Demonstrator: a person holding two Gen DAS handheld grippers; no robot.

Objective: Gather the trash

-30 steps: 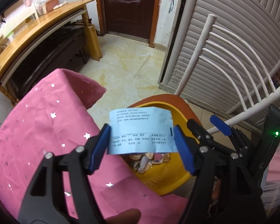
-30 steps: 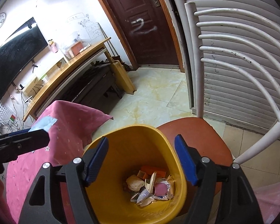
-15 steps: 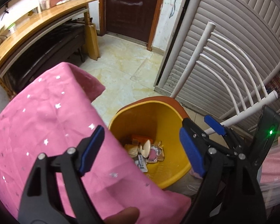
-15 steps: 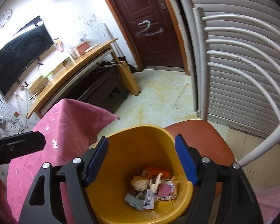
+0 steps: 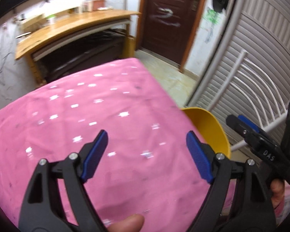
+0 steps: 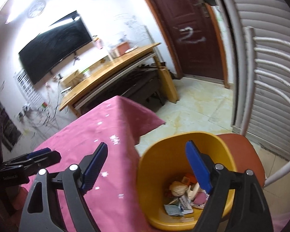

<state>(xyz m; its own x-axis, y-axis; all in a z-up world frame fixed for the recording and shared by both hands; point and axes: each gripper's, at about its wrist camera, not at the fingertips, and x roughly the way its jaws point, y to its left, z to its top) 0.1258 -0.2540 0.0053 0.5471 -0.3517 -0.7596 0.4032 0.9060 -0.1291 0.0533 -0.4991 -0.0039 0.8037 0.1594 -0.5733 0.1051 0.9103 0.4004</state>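
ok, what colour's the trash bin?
Yellow; the bin shows best in the right wrist view, with trash inside.

Open-topped bin (image 6: 185,141), chair back (image 6: 249,77) behind

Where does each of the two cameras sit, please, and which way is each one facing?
Left wrist: on the left claw, looking down over the pink star-print tablecloth; a fingertip shows at the bottom edge, the right claw at the right.
Right wrist: on the right claw, looking down at the table's edge and into the yellow bin of trash; the left claw shows at the left.
Shared: tablecloth, bin, brown door, wooden desk, white chair back.
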